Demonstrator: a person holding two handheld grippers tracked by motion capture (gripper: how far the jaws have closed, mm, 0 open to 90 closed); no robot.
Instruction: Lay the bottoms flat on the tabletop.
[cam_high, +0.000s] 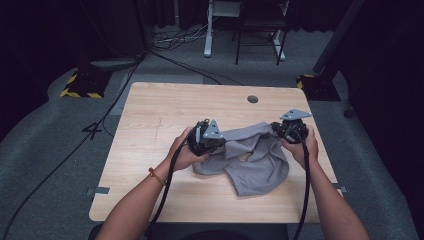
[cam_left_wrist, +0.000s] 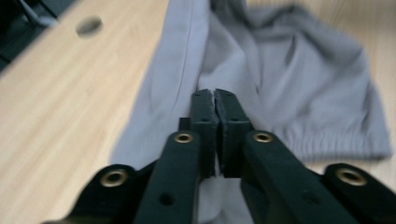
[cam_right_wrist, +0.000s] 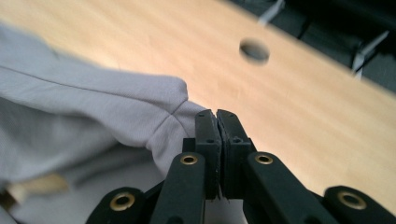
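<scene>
grey garment (cam_high: 252, 160) pinched at two points: left gripper (cam_left_wrist: 215, 95) clamped on a fold near its seamed edge, right gripper (cam_right_wrist: 216, 116) clamped on a bunched corner, both pairs of jaws pressed together with cloth between. held by the hands (cam_high: 184, 155) at either end, stretched between them and sagging onto the wooden table (cam_high: 150, 130), lower part crumpled on the boards toward the near edge. round hole (cam_high: 252, 99) in the tabletop beyond, well apart from the cloth. no containers on the table.
</scene>
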